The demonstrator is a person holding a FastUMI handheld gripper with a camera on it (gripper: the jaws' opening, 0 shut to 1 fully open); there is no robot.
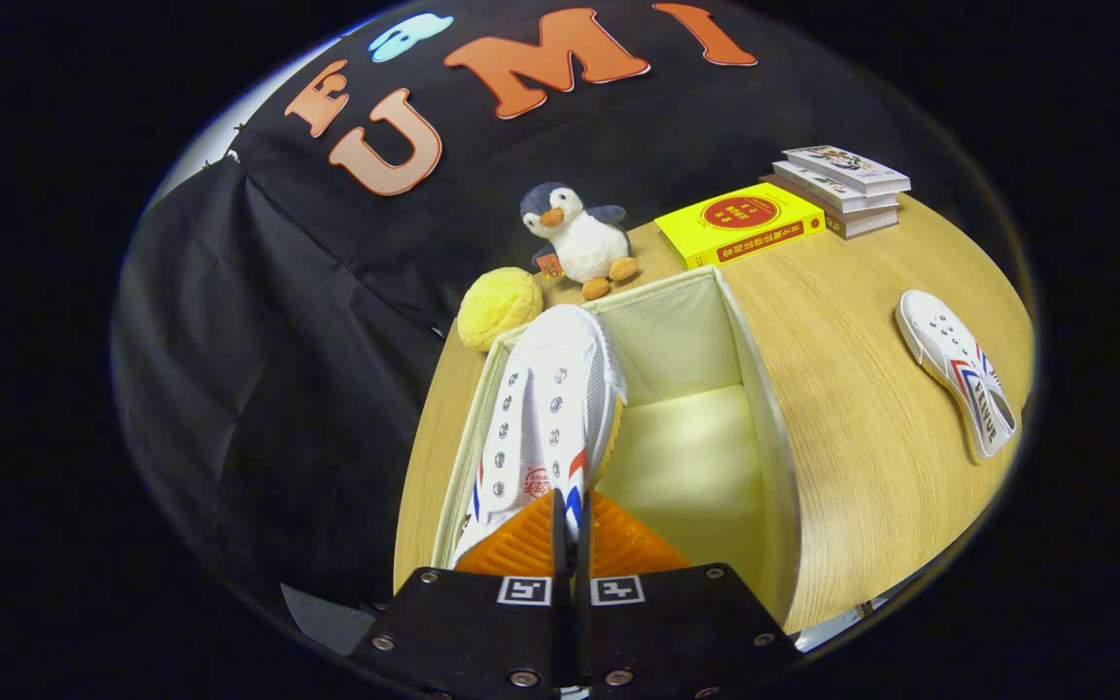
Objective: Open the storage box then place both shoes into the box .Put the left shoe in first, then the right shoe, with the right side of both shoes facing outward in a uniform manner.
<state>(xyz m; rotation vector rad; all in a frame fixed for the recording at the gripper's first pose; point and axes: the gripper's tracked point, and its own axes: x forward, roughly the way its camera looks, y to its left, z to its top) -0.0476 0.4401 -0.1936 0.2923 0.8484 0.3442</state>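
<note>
A wooden table (842, 389) is being seen spreading out beyond the fingers, and on it, directly ahead of the gripper (572, 530), an open storage box (764, 418) with pale fabric walls is standing with its inside bare on the right half. A white shoe (545, 408) with red and blue stripes is being gripped at its heel end by the two fingers, which are pressed nearly together on it, and it is being held inside the left part of the box, toe pointing away. The second white shoe (959, 369) is lying on the table well to the right of the box. Beyond the box, a stack of books (847, 190), a yellow book (740, 224), a plush penguin (575, 238) and a yellow fuzzy ball (499, 306) are being seen
</note>
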